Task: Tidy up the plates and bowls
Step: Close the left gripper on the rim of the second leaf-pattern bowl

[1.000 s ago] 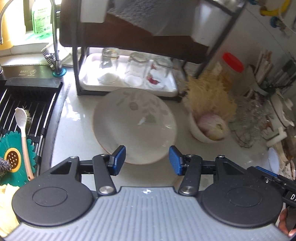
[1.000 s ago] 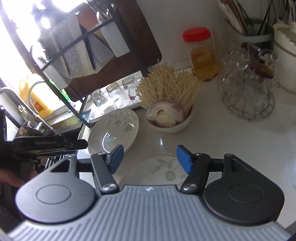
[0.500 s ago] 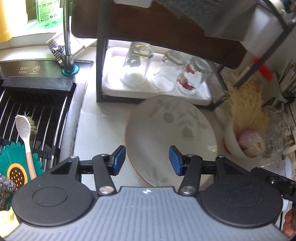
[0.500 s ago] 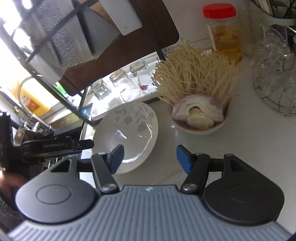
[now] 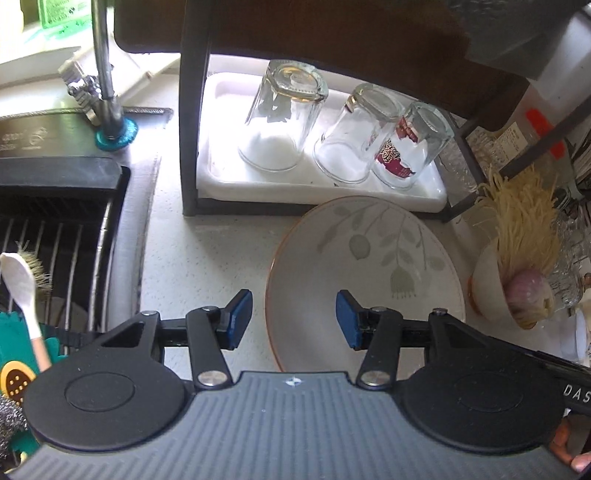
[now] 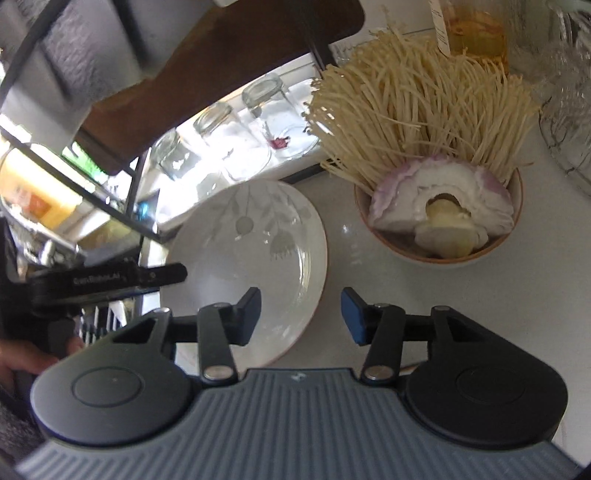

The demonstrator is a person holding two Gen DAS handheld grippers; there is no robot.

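Note:
A white plate with a grey leaf print and orange rim [image 5: 373, 266] lies on the counter in front of the rack; it also shows in the right wrist view [image 6: 255, 254]. My left gripper [image 5: 293, 317] is open and empty, its jaws astride the plate's near left edge, just above it. My right gripper [image 6: 301, 314] is open and empty over the plate's right rim. A white bowl [image 6: 443, 254] with noodles and a cut onion stands right of the plate; it shows in the left wrist view too [image 5: 491, 291].
A dark rack [image 5: 192, 129] holds a white tray [image 5: 229, 181] with three upturned glasses [image 5: 280, 118]. The sink with a black drain rack [image 5: 55, 229] and a tap [image 5: 103, 74] lies left. A red-lidded jar [image 6: 476, 33] and glassware [image 6: 569, 110] stand at right.
Both grippers have moved forward and down toward the plate; the plate and the bowl loom larger. Another plate, under the right gripper a second ago, is out of view. Both jaws stayed open.

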